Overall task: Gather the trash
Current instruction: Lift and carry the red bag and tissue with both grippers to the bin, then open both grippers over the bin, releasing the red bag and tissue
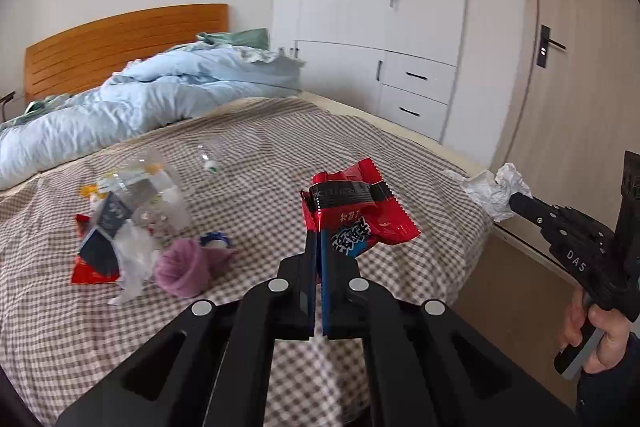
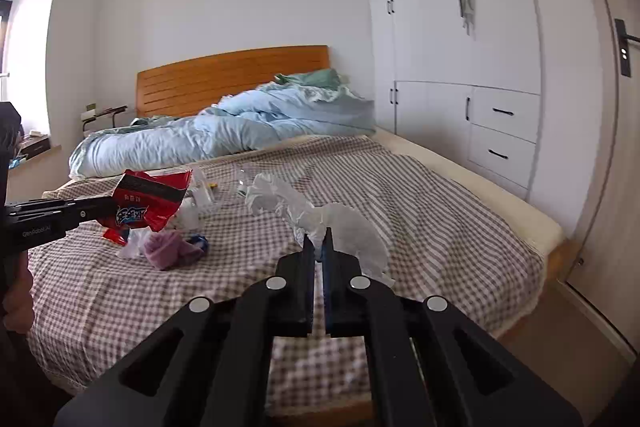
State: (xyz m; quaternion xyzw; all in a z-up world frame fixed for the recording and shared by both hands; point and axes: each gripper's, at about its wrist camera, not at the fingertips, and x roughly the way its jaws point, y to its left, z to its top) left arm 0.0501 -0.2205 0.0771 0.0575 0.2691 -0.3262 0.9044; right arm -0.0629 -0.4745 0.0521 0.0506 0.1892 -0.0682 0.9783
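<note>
Left wrist view: a red snack wrapper [image 1: 352,211] is clamped between the jaws of the left gripper [image 1: 318,227], held up above the checked bed sheet [image 1: 256,147]. To its right, off the bed's edge, the right gripper [image 1: 516,203] has its jaws clamped on a crumpled white tissue [image 1: 492,189]. More trash lies on the sheet to the left: a clear plastic container [image 1: 156,191], a small clear bottle [image 1: 208,161], another red packet [image 1: 92,267] and a purple cloth [image 1: 184,267]. Beyond lie a rumpled blue duvet [image 1: 152,95], a wooden headboard [image 1: 120,43] and a white wardrobe [image 1: 360,7].
</note>
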